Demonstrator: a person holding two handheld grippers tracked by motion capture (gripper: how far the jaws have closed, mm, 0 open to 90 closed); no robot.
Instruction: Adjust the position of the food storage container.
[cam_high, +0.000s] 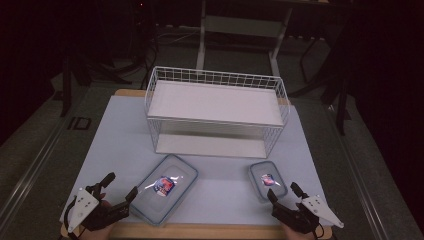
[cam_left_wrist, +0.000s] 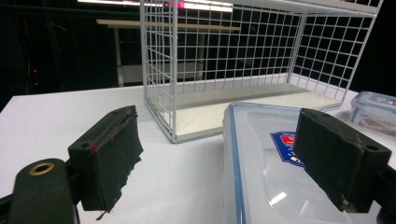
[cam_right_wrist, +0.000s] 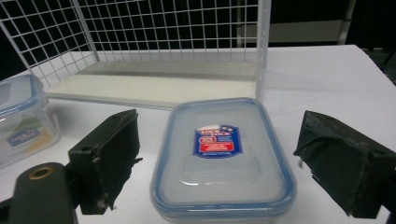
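Two lidded clear boxes (cam_high: 167, 194), flat, tableside

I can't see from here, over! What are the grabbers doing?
Both grippers, left and right, open, holding nothing. Big box and small box lidded, on table. Nothing in the way.

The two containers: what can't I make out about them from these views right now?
- Large container: contents unreadable; glare in the high view, near end cut off by the left gripper view's bottom edge.
- Small container: contents veiled by its frosted lid in the right gripper view.
- Label print: too small and blurred.
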